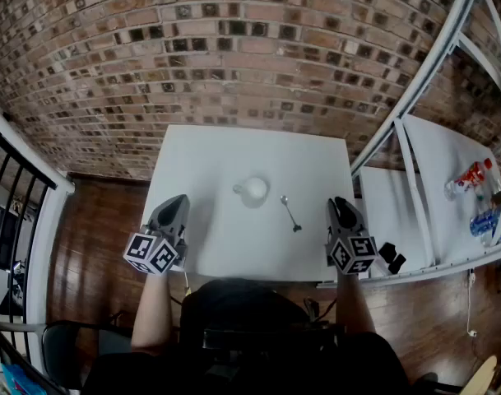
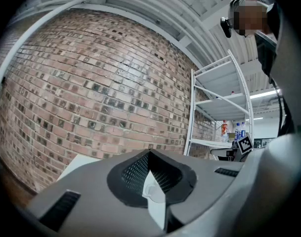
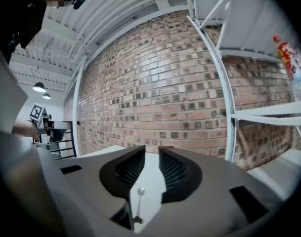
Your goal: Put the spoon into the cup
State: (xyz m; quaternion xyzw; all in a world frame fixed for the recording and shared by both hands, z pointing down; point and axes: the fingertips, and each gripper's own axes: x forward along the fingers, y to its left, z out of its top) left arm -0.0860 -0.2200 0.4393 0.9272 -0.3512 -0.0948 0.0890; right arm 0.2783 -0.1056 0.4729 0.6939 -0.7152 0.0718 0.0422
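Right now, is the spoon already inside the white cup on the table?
Not quite. The spoon is not inside the white cup. It lies flat on the table beside the cup, a little apart from it, on its right in the picture. The head view shows this.

White cup (image 1: 253, 190), silver spoon (image 1: 290, 213) and white table (image 1: 225, 159), against a red-brown brick wall (image 1: 234, 56) flecked with darker bricks, above a dark reddish-brown plank floor (image 1: 94, 229).

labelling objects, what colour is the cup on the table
The cup is white, like the table; clearest in the head view.
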